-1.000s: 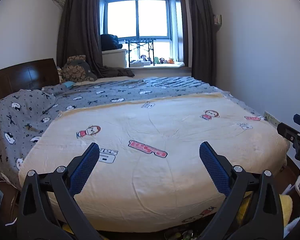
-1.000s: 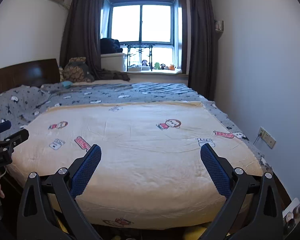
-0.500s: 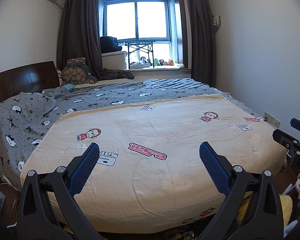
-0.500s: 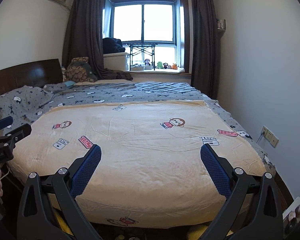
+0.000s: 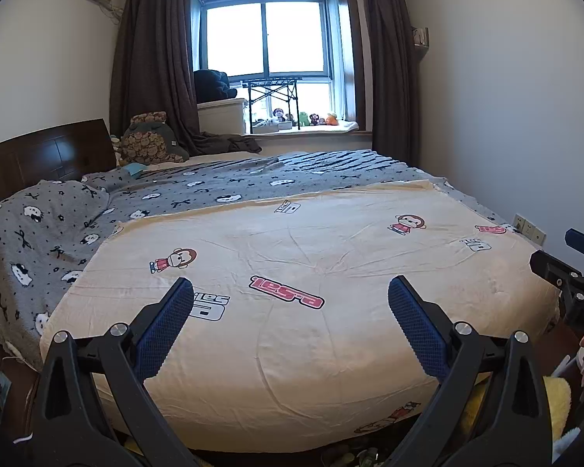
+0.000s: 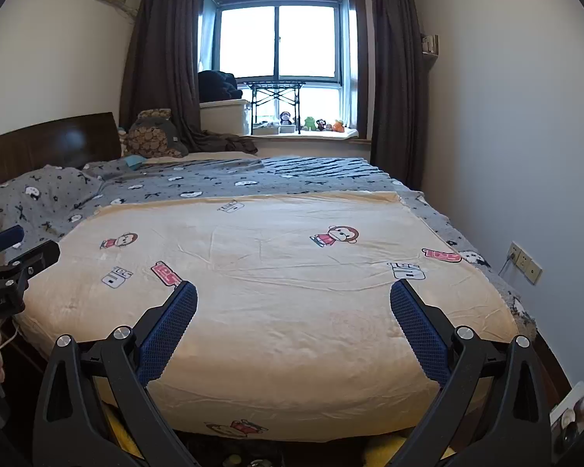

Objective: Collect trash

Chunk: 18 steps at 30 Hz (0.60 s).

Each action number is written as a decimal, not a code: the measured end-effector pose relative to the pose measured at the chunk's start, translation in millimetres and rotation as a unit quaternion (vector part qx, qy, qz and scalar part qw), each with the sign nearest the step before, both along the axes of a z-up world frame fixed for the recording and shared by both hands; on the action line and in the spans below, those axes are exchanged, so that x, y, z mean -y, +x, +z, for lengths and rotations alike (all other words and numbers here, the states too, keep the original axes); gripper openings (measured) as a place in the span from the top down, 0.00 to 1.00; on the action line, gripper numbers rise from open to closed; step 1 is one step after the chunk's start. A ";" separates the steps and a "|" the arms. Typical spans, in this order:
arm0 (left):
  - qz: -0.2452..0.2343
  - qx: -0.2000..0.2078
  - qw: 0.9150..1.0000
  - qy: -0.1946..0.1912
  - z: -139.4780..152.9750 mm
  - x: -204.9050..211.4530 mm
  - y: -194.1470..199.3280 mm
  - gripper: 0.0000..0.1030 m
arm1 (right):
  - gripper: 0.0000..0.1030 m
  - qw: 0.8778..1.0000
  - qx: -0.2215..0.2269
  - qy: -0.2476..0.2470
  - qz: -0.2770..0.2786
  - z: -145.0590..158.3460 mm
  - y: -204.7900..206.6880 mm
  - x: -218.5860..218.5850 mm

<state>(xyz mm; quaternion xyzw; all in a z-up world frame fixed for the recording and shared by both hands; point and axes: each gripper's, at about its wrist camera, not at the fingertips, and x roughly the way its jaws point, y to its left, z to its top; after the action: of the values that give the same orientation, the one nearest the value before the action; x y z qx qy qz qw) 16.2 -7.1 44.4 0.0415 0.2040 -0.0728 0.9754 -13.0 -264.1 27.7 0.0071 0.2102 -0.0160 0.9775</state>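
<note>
My left gripper (image 5: 290,284) is open above the foot of a bed, with nothing between its blue-padded fingers (image 5: 163,327). My right gripper (image 6: 294,287) is open too and holds nothing. Each one shows at the edge of the other's view: the right gripper (image 5: 560,251) at the right, the left gripper (image 6: 27,244) at the left. A cream cartoon-print blanket (image 5: 311,257) covers the near half of the bed. A small teal item (image 5: 134,169) lies near the pillows. Small unclear objects (image 5: 346,457) sit on the dark floor under the bed's foot.
A grey patterned quilt (image 5: 222,186) and a dark headboard (image 5: 46,155) lie beyond. The window sill (image 6: 303,132) holds toys and a folding rack. A white wall with sockets (image 6: 525,264) stands on the right. Something yellow (image 5: 556,401) lies on the floor at the right.
Both views have shifted only slightly over the bed. Both grippers have stayed open and have taken hold of nothing.
</note>
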 end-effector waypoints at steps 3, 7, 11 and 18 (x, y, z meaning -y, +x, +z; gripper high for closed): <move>0.001 0.000 1.000 -0.001 -0.3 -2.2 -0.7 0.08 | 0.03 1.000 -0.002 -0.002 0.000 -0.8 0.1 -0.9; 0.005 0.000 1.000 -0.003 -1.3 -5.7 -1.6 0.08 | 0.03 1.000 -0.007 -0.004 0.003 -2.6 1.3 -3.6; 0.007 -0.001 1.000 -0.004 -1.6 -8.6 -1.6 0.08 | 0.03 1.000 -0.008 -0.007 0.007 -3.2 1.6 -6.6; 0.009 -0.001 1.000 -0.007 -2.3 -10.6 -1.8 0.08 | 0.03 1.000 -0.008 -0.006 0.006 -3.0 1.5 -7.4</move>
<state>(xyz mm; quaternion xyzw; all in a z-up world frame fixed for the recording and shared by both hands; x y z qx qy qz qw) 14.4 3.5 42.1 0.0329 0.2048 -0.0657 0.9761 -11.5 -256.7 24.7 -0.0001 0.2178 -0.0118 0.9759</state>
